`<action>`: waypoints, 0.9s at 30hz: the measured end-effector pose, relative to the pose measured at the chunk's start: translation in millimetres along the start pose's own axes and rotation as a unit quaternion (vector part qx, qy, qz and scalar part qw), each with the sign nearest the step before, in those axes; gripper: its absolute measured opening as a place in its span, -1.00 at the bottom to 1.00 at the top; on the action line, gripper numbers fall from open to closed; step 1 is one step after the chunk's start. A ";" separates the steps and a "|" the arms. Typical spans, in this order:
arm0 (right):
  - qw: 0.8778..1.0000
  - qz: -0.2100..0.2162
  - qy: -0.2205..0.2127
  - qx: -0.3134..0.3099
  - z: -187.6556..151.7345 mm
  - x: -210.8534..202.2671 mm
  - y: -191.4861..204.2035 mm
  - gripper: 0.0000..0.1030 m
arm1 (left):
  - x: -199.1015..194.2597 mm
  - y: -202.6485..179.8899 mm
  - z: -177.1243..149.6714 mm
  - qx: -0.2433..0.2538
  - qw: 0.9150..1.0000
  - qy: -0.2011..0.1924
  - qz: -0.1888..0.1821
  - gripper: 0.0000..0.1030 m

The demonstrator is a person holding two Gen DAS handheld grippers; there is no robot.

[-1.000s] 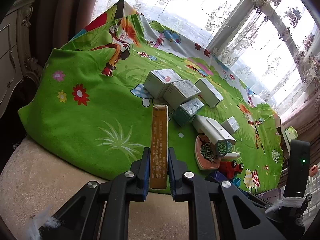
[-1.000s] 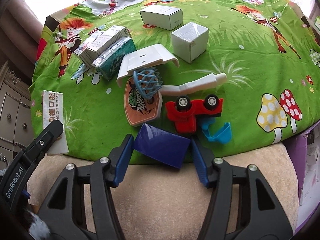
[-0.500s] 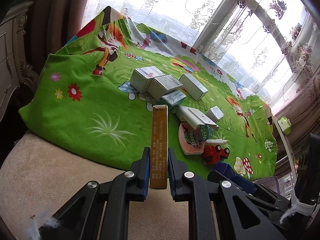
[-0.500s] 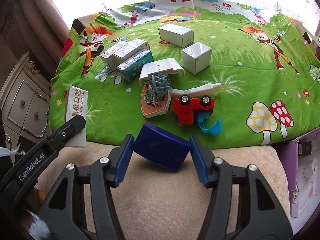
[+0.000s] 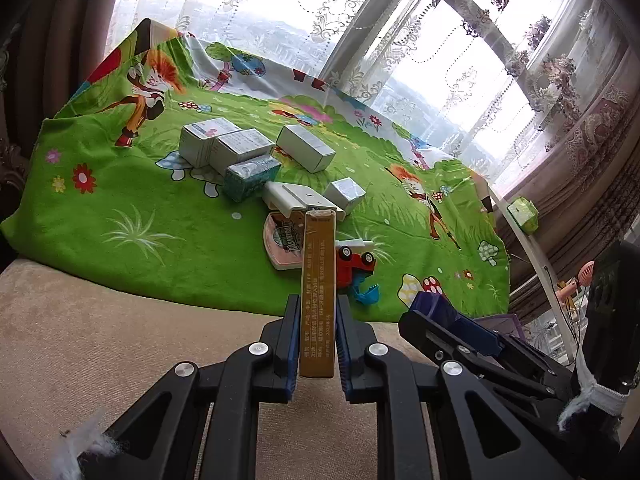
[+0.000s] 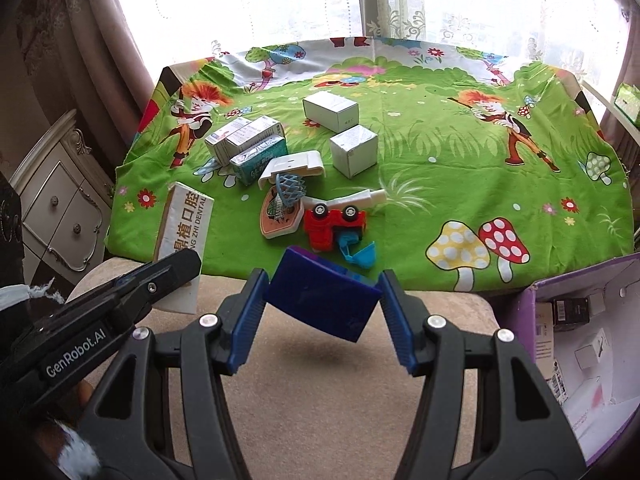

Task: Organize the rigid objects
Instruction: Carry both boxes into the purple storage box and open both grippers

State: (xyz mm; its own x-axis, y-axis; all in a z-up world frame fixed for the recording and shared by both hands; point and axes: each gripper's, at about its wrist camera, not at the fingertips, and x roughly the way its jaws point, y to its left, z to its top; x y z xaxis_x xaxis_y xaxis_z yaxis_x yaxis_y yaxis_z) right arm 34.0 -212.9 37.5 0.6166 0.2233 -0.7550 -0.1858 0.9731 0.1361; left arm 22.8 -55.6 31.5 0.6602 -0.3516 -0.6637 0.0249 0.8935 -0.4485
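My left gripper (image 5: 318, 330) is shut on a long yellow-and-white dental box (image 5: 319, 288), held upright over the beige cushion; the same box (image 6: 185, 227) shows in the right wrist view at the left. My right gripper (image 6: 322, 304) is shut on a dark blue plastic piece (image 6: 322, 300), tilted between its blue pads; it also appears in the left wrist view (image 5: 434, 308). On the green cartoon cloth (image 6: 440, 168) lie several white and teal boxes (image 6: 248, 144), a white basketball hoop toy (image 6: 288, 184), a red toy truck (image 6: 334, 224) on its back and a light blue scoop (image 6: 362, 256).
A purple cardboard box (image 6: 580, 344) holding small packages stands open at the right of the cushion. A white carved cabinet (image 6: 60, 208) is at the left. Curtains and a window run behind the cloth. Bare beige cushion (image 6: 320, 392) lies below both grippers.
Both grippers have pulled back and risen from the cloth, still holding the dental box and the blue piece. The purple box has come into the right wrist view.
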 end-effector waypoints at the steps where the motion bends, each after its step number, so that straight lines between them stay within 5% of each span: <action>1: 1.000 -0.002 -0.003 0.002 -1.4 -3.1 -3.7 0.18 | 0.6 -2.9 -1.0 0.002 1.000 0.002 -0.004 -0.67; 11: 0.999 -0.022 -0.027 0.028 -17.4 -34.4 -51.4 0.18 | 8.4 -46.1 -12.0 0.042 0.997 0.026 -0.055 -0.67; 27: 0.989 -0.103 -0.044 0.097 -46.2 -71.4 -149.3 0.18 | 34.3 -130.0 -33.3 0.134 0.980 0.085 -0.117 -0.67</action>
State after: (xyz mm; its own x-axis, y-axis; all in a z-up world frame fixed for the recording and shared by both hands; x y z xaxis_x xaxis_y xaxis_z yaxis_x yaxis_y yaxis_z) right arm -17.6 -376.7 41.5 0.6922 0.0140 -0.7216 0.0966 0.9890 0.1118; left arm 17.2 -193.1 47.1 0.4784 -0.5767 -0.6622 0.3719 0.8162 -0.4422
